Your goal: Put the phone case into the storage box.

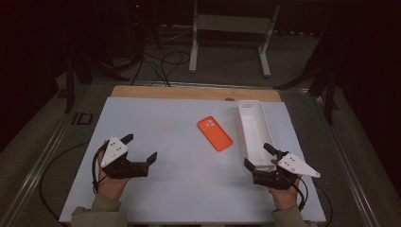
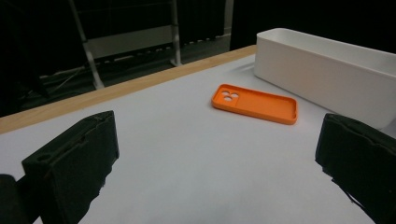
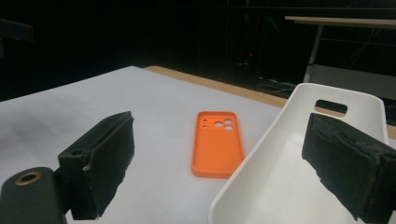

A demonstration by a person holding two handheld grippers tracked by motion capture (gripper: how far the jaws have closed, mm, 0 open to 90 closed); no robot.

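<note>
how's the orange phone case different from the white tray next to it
The orange phone case is flat and low, while the white tray is a deep bin with tall walls. The case is the shorter of the two; the tray runs much longer. The case lies at a slant on the table, the tray almost straight front to back. Both are empty, rest on the white tabletop and are untouched by either gripper.

Dim, perhaps overhead-lit; black surroundings
</note>
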